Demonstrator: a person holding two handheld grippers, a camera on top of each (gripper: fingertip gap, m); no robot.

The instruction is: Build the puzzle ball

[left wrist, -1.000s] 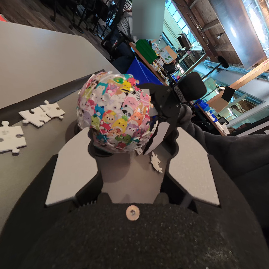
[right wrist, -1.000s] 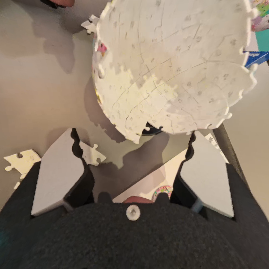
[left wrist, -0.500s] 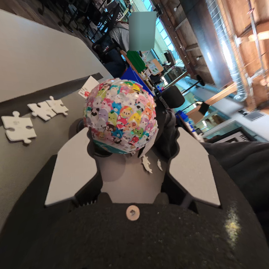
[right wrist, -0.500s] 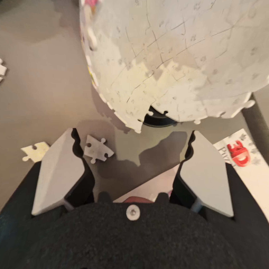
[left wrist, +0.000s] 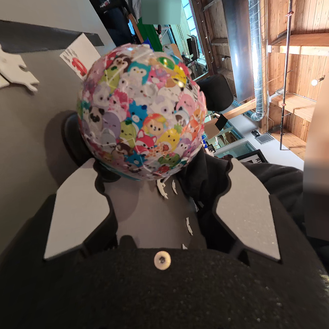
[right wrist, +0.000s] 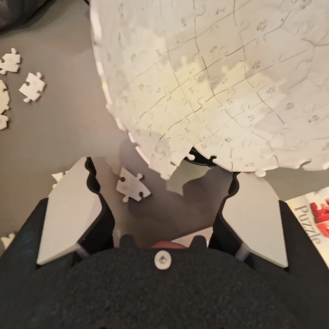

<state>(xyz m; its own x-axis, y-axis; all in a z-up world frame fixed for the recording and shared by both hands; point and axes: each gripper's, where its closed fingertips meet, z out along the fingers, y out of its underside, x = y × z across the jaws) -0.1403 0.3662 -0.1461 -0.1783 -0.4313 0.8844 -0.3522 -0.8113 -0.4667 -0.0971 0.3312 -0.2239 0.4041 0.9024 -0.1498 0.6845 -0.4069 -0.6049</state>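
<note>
Puzzle ball before wide-open grippers

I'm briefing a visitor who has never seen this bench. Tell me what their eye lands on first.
The puzzle ball dominates: a bright cartoon-animal sphere on a black stand, just beyond the open left tongs. From the right tongs, also open, it shows an unfinished white shell with a jagged edge. Loose white pieces lie face down on the grey table.
</note>
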